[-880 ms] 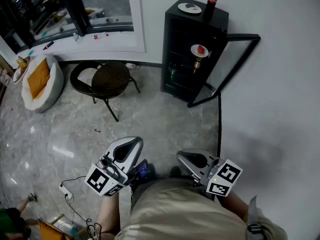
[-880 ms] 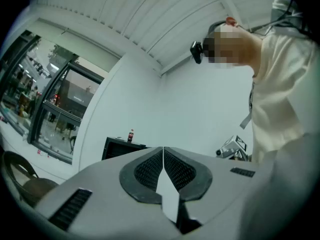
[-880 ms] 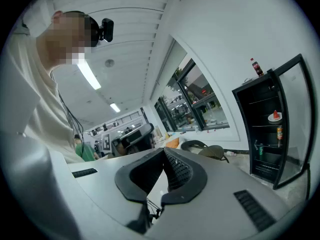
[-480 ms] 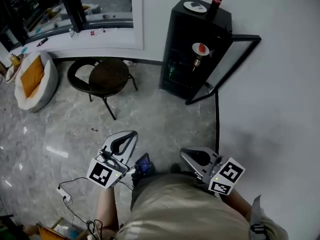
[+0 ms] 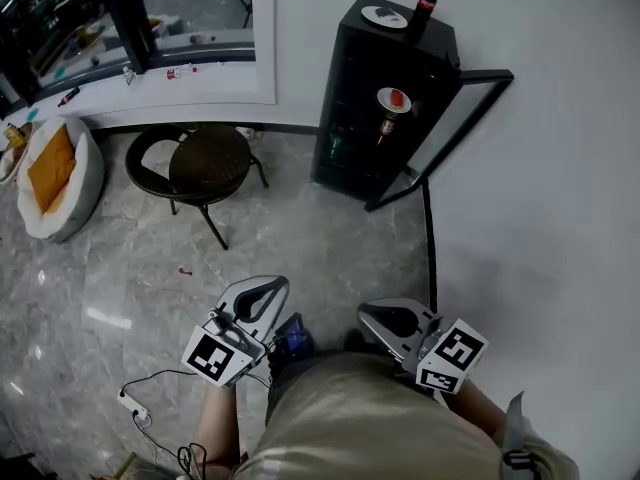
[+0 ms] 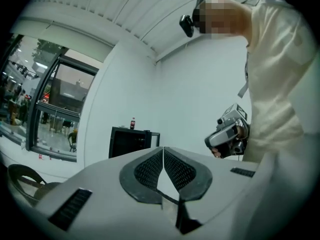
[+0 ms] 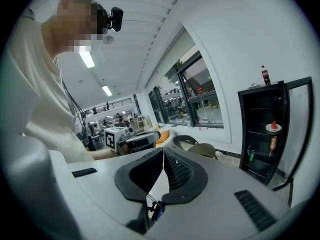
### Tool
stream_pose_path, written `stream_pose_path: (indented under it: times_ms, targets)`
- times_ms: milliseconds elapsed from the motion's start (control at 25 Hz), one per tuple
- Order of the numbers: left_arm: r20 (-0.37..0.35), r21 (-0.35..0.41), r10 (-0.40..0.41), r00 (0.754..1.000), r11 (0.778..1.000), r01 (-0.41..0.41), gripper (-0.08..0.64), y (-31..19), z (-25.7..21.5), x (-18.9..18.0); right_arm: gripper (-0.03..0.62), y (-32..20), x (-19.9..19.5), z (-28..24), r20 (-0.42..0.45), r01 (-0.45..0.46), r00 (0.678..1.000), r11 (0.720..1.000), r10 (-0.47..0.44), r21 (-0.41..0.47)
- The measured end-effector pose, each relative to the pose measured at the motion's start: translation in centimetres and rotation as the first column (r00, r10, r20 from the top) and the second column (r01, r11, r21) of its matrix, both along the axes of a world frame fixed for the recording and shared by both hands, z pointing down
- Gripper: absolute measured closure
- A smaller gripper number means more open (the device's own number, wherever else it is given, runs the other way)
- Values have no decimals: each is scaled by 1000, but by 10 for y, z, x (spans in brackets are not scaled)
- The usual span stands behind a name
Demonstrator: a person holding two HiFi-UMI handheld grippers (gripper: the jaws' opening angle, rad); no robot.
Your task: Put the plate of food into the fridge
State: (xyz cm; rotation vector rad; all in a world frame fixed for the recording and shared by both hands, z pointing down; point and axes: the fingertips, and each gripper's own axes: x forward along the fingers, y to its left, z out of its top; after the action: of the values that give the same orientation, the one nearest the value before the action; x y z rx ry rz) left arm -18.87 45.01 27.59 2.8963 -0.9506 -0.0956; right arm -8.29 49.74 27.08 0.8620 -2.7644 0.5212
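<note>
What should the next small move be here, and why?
Probably a step toward the fridge. The left gripper and right gripper are both shut and empty, held by the person's waist, well short of it. The fridge door stands open, a plate with red food sits on a shelf inside, and a second plate sits on top.

The red food on the plate point(image 5: 393, 99) inside the fridge point(image 5: 350, 78) is too small to tell. So is the dark thing on the top plate point(image 5: 383, 15). The person's shirt point(image 5: 370, 423) hides the legs.
</note>
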Motion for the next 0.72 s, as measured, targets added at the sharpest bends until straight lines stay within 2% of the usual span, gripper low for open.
stream_pose_path:
  times_ms: [320,720]
  targets:
    - [-149,7,58,987,998,-57,548,-1,-22,8,569,-4,-9,4,-14,-15,1000,1000,15,-10]
    - [-138,-11,107,985,994,-109,548,-12,-27,38,569,-26,-3,6,15,1,1000,1000,-1,-20]
